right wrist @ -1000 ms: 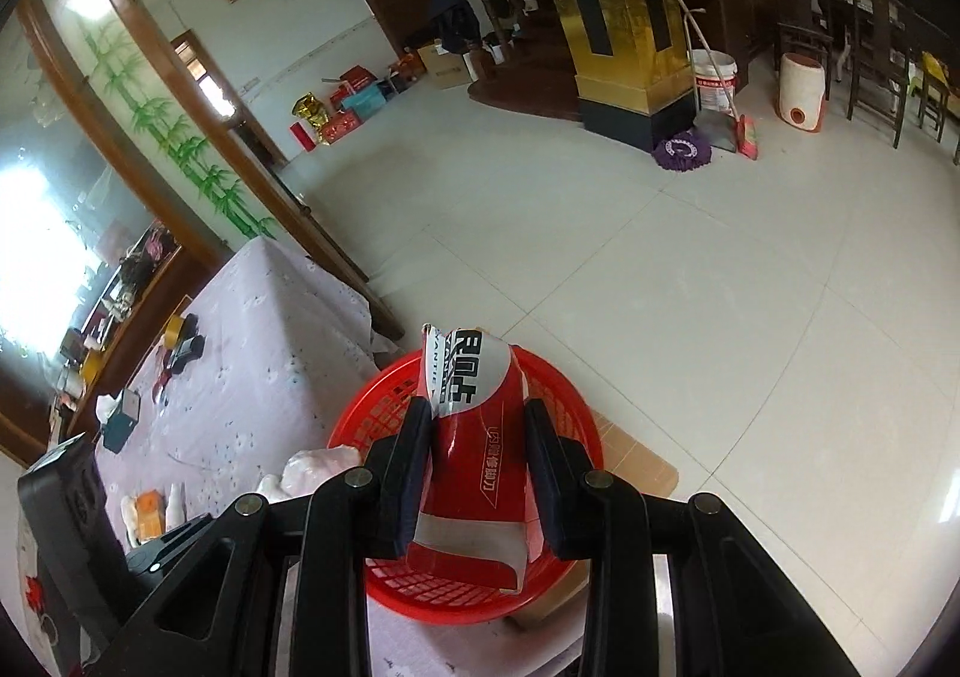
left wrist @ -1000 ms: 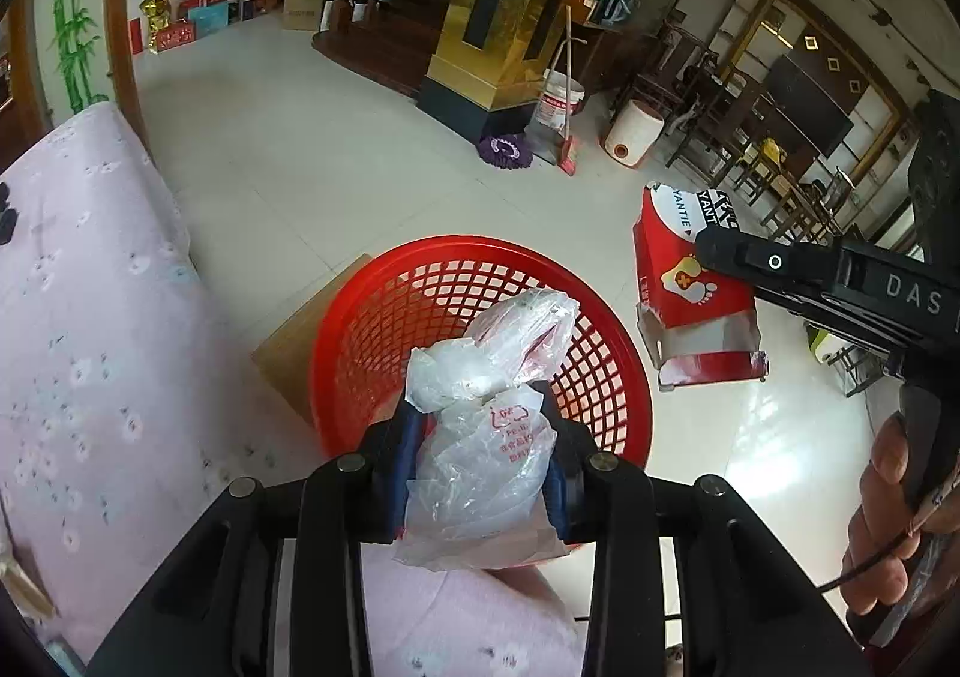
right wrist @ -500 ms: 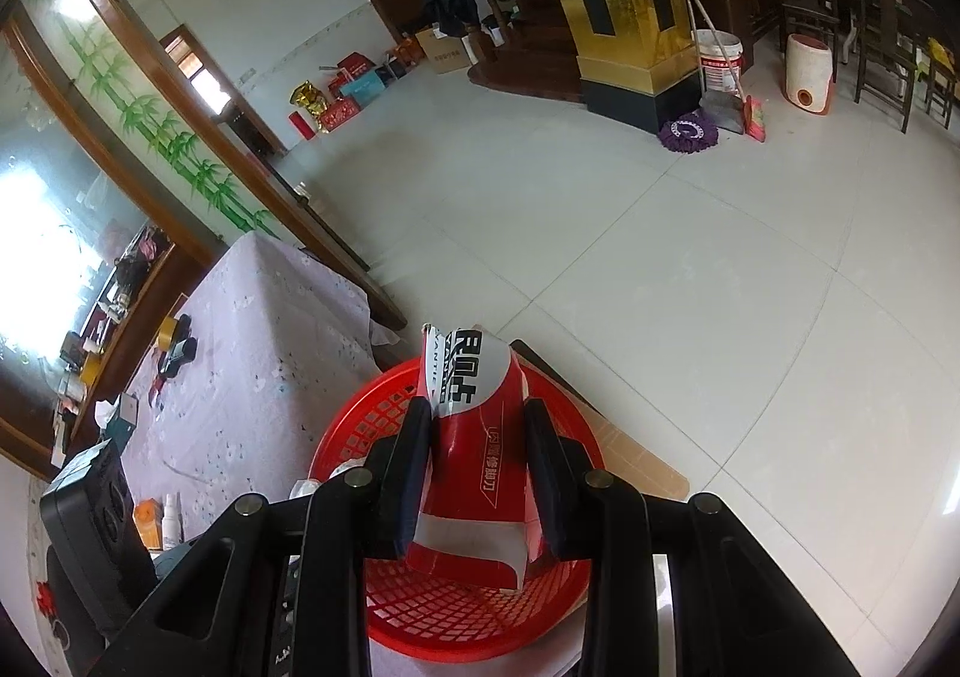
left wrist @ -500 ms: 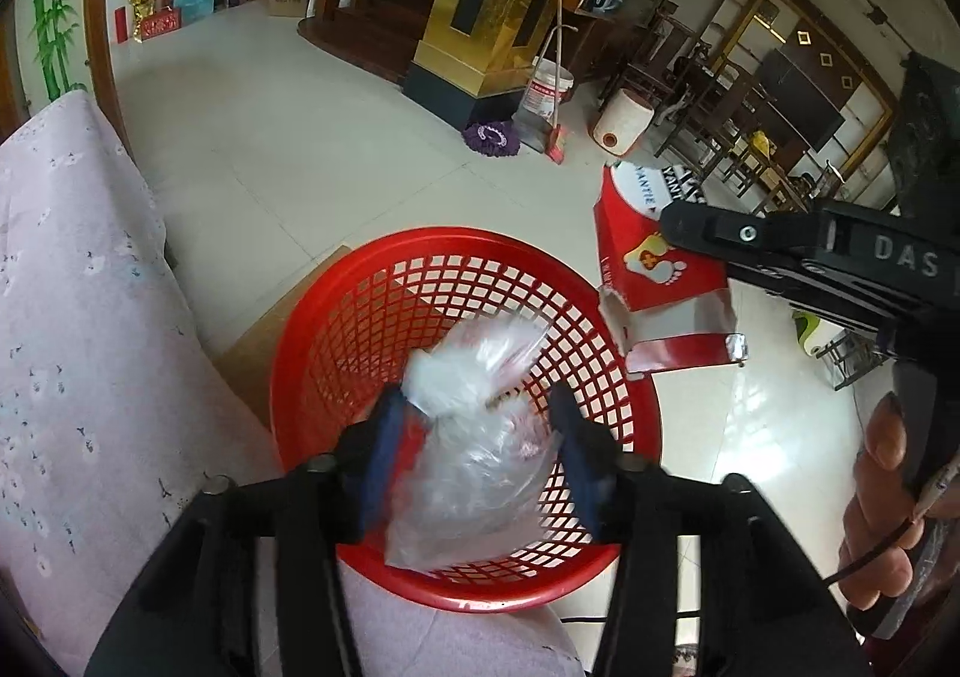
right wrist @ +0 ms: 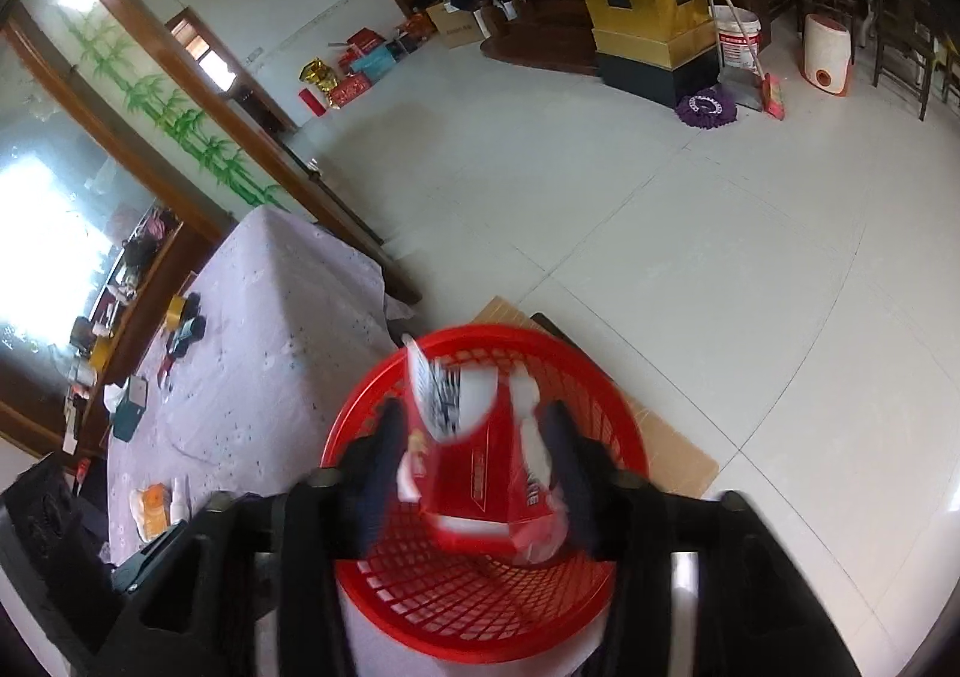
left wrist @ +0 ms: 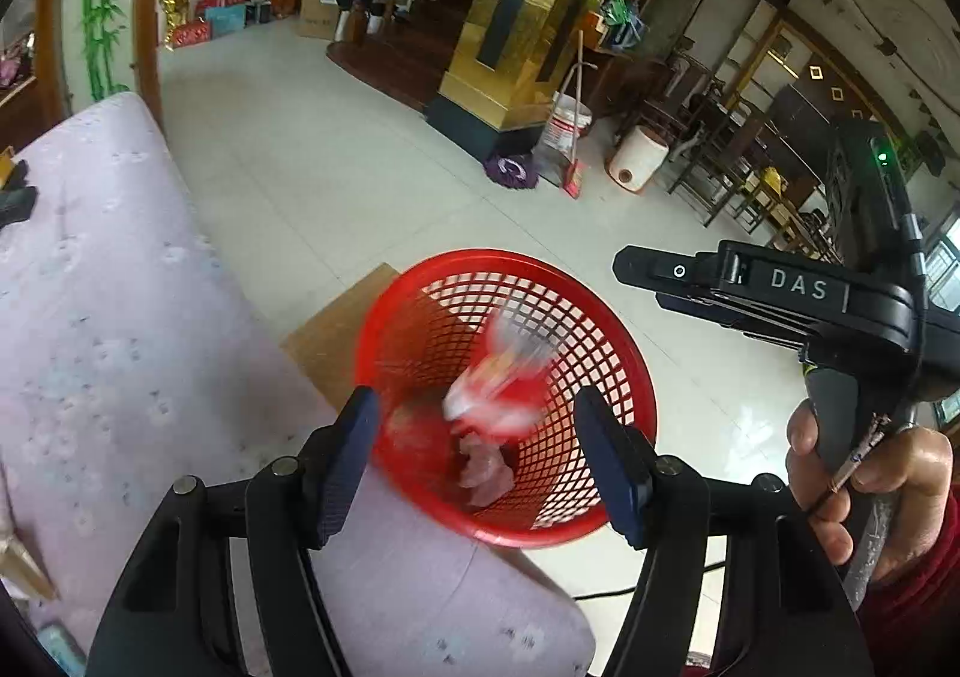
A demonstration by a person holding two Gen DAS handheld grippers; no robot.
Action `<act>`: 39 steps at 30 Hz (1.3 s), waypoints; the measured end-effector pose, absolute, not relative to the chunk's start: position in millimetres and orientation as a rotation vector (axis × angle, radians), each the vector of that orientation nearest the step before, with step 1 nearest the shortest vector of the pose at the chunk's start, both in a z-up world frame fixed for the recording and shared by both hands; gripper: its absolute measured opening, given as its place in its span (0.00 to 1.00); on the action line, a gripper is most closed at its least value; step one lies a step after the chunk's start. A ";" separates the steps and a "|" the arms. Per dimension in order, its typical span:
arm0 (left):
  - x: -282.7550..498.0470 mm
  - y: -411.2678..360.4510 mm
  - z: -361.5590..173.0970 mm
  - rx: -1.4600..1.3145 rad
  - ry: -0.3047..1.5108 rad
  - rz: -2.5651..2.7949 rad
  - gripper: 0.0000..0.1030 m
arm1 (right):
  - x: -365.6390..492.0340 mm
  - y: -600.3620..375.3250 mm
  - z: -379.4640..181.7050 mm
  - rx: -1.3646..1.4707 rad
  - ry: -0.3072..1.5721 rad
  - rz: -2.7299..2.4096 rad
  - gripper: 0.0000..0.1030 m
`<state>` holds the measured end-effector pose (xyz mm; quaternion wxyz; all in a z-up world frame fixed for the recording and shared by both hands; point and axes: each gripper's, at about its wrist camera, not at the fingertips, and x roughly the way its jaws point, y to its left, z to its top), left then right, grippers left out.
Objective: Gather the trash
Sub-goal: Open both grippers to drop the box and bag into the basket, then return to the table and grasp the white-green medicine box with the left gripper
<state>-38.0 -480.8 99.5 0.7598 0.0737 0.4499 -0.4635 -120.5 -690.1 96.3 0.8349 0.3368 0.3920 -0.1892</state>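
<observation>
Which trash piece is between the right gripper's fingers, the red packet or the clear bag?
The red packet, printed and blurred, sits between the right gripper fingers, above the red basket. The clear bag already lies inside it.

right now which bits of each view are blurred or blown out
Left wrist view: the wrapper dropping into the basket is motion-smeared, the rest sharp. Right wrist view: the wrapper and the fingers are blurred, the window at left is blown out, and fisheye bends the floor lines.
</observation>
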 end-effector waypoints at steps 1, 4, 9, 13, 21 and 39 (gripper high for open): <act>-39.2 -474.7 101.7 0.162 0.972 -1.002 0.64 | -121.6 -686.6 97.6 0.703 0.827 -0.406 0.60; -44.9 -452.7 109.0 0.176 0.942 -0.963 0.64 | -124.3 -677.0 101.2 0.706 0.825 -0.385 0.60; -55.0 -408.1 120.0 0.203 0.887 -0.882 0.67 | -126.5 -642.5 108.4 0.690 0.836 -0.338 0.60; -58.0 -367.6 126.9 0.216 0.863 -0.821 0.67 | -121.7 -591.3 113.8 0.634 0.857 -0.250 0.60; -50.7 -267.1 119.0 0.167 0.892 -0.647 0.67 | -96.6 -492.4 107.4 0.508 0.947 -0.075 0.60; -12.5 -129.5 42.5 0.104 1.087 -0.318 0.67 | -78.5 -356.5 109.6 0.356 1.018 0.161 0.60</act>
